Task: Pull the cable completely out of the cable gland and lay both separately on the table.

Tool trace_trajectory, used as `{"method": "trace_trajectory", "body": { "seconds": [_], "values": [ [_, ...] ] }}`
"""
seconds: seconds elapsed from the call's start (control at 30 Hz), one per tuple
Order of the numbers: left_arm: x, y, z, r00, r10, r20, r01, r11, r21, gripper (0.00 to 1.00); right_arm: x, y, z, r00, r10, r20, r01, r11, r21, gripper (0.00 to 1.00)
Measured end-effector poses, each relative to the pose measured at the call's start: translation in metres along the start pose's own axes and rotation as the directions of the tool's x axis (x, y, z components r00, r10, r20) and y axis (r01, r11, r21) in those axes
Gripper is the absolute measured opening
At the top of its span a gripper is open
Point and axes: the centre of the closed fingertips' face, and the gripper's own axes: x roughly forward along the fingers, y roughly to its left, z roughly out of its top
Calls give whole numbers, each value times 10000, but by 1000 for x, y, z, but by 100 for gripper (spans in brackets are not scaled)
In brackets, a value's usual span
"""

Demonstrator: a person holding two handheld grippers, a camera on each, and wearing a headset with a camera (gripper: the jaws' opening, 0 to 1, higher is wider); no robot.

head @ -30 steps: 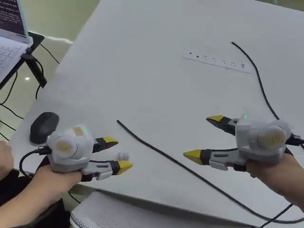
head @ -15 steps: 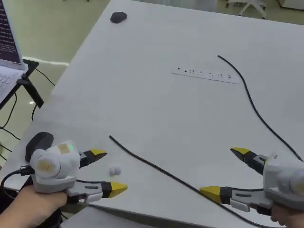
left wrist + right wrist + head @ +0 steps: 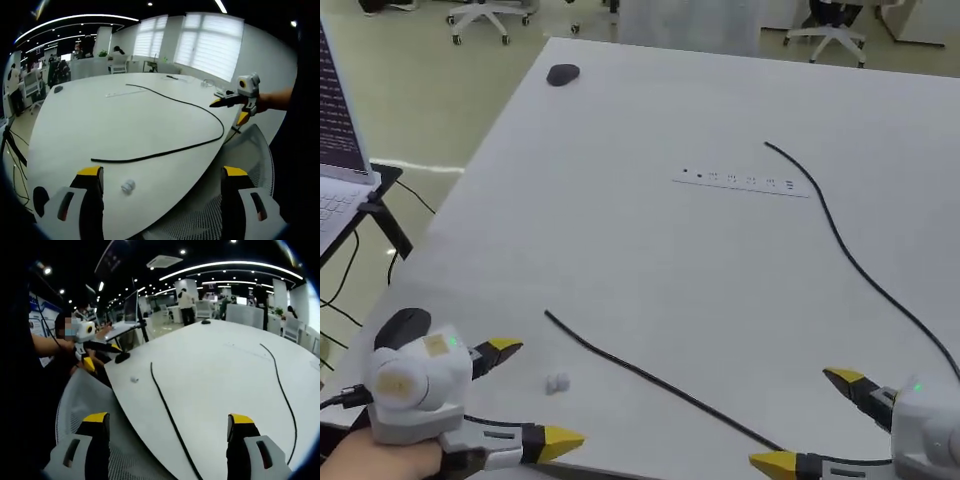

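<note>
The task looks finished: the black cable [image 3: 650, 375] lies free across the worktop [image 3: 650, 250], the small white cable gland [image 3: 556, 383] sits apart near its end, and the left gripper [image 3: 535, 392] and right gripper [image 3: 805, 420] have fingers spread wide and empty.

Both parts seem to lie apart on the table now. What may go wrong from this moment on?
The small cable gland lies close to the front edge of the table, near the open left gripper; a brush might roll it off. The cable runs towards that edge by the open right gripper, which might snag and drag it.
</note>
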Motion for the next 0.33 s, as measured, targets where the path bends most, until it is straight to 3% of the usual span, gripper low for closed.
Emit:
{"method": "trace_trajectory", "body": {
  "seconds": [0.33],
  "values": [
    [1,5,-2,9994,164,-319,-163,9999,31,99,4,2,5,9999,43,123,-42,10000,-38,99]
  ]
}}
